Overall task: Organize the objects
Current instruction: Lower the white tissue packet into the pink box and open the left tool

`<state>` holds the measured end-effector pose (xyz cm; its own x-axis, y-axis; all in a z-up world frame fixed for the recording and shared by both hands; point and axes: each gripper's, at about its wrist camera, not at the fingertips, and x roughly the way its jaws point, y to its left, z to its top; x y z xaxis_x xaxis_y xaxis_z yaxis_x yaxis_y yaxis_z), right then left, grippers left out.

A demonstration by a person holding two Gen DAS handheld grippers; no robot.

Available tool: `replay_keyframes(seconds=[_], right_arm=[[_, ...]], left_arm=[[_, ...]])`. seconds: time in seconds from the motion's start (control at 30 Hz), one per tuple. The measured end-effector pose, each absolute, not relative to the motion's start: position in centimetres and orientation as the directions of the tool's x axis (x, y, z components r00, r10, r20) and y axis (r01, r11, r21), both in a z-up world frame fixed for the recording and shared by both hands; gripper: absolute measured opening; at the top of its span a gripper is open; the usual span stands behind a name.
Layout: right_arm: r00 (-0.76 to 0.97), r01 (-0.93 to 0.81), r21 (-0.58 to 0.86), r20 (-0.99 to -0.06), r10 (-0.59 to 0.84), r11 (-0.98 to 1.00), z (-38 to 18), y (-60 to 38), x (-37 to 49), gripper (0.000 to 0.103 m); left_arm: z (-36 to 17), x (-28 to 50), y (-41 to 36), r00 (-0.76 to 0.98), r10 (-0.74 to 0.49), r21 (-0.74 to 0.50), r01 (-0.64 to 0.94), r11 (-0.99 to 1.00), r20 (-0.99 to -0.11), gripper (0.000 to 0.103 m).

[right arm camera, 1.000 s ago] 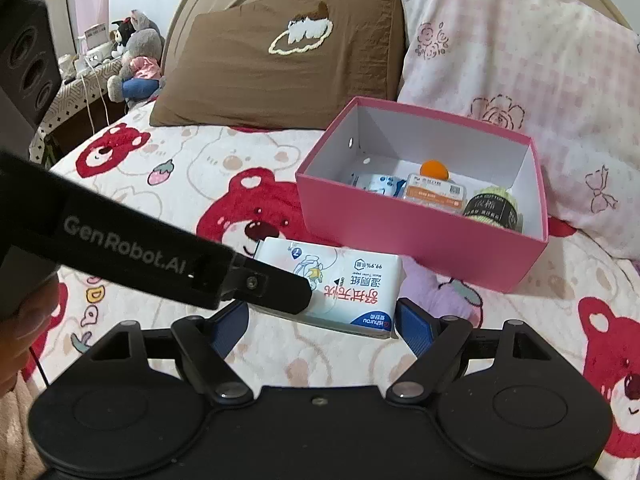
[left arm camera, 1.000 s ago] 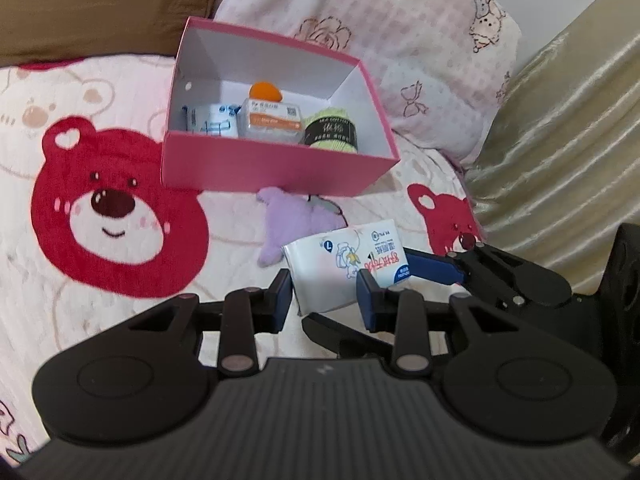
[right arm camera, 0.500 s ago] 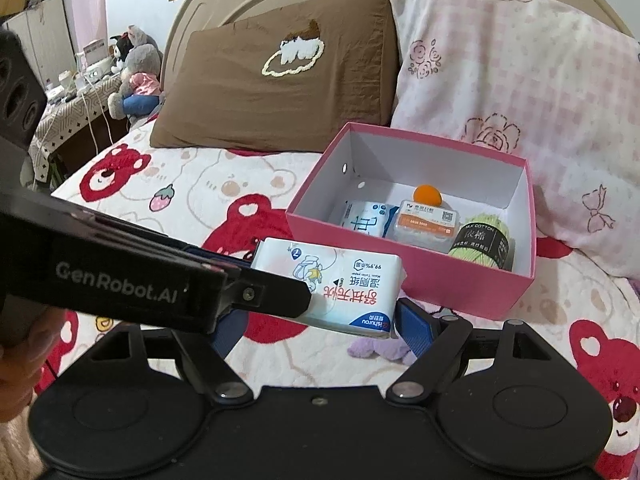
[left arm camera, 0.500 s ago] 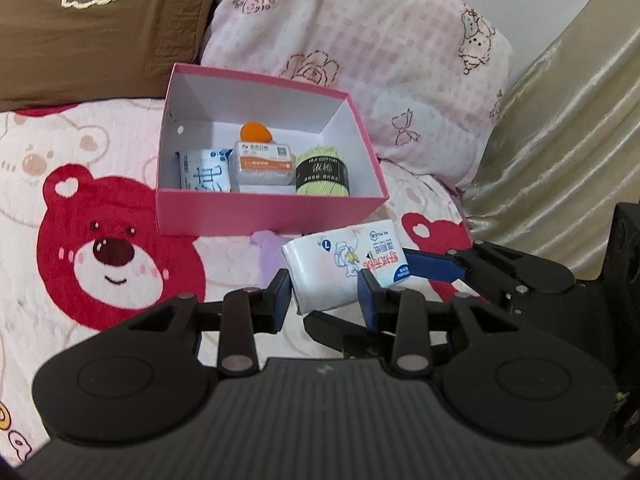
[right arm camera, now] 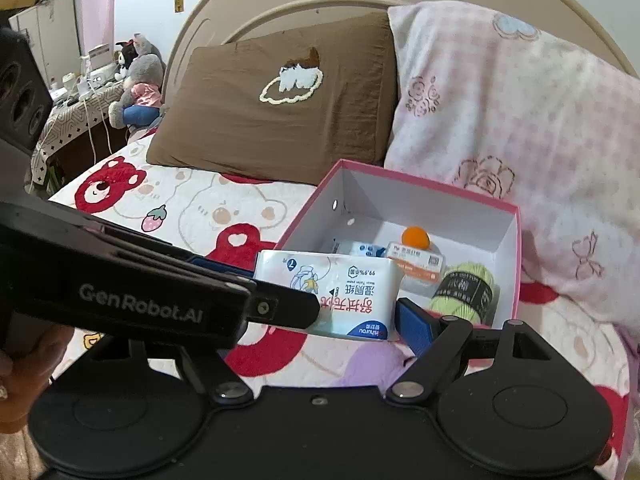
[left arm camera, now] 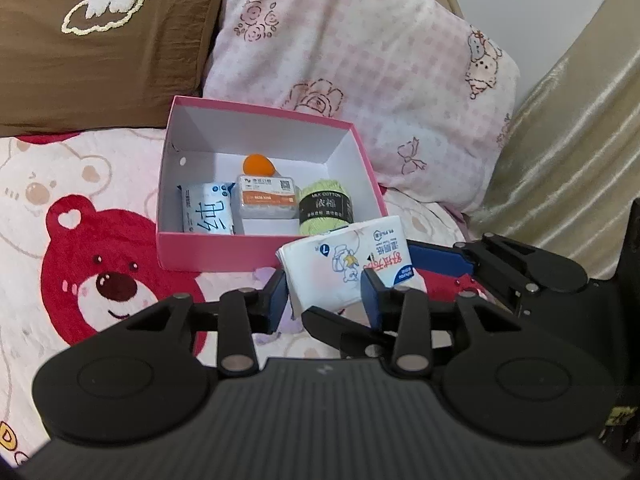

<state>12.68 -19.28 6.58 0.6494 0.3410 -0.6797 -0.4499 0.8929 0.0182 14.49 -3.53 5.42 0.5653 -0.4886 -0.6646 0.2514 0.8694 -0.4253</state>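
Tissue pack (left arm camera: 349,265) up in the air between your two grippers, hanging over the bed (left arm camera: 32,184) just in front of the pink box's (left arm camera: 224,254) near wall. Your left gripper (left arm camera: 325,297) has its blue pads on either side of the pack's near end, and its jaws are opening as you watch; from this view you cannot tell whether the pads press on the wrapper or have just let go. Your right gripper (right arm camera: 384,322) comes in from the other side with its jaws spread wide across the pack's long side (right arm camera: 332,292); its right pad sits against the pack's end, while the left pad is hidden behind the left gripper's arm, so a firm pinch cannot be confirmed. Inside the box, along the near wall: a blue-and-white packet (left arm camera: 207,213) at the left, a clear case with an orange label (left arm camera: 267,200) in the middle with an orange ball (left arm camera: 258,165) behind it, and a green yarn ball (left arm camera: 326,210) at the right. A purple soft toy (right arm camera: 372,364) lies on the bed below the pack. Brown pillow (right arm camera: 276,104) and pink pillow (left arm camera: 360,60) stand at the head of the bed behind the box.
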Motion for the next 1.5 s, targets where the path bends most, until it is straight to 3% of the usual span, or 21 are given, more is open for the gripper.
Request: replay_keyframes(seconds=[0.43,0.83,1.5], right_arm=[[0.63,-0.497,0.039,-0.671,0.391,0.867,6.6,-20.5,16.6,0.073],[0.594,-0.45,0.074,-0.72,0.36,0.89,3.7,-22.9,23.3,0.048],[0.548,-0.379,0.117,-0.771,0.325,0.918,-3.8,-23.7,32.7,0.047]], left_arm=[[5.0,18.9,-3.2,0.564,-0.493,-0.442,0.238,0.865,-0.662,0.037],[1.7,27.3,-4.5,0.492,-0.497,-0.458,0.207,0.865,-0.715,0.038],[-5.9,35.4,-6.7,0.501,-0.468,-0.481,0.113,0.869,-0.728,0.038]])
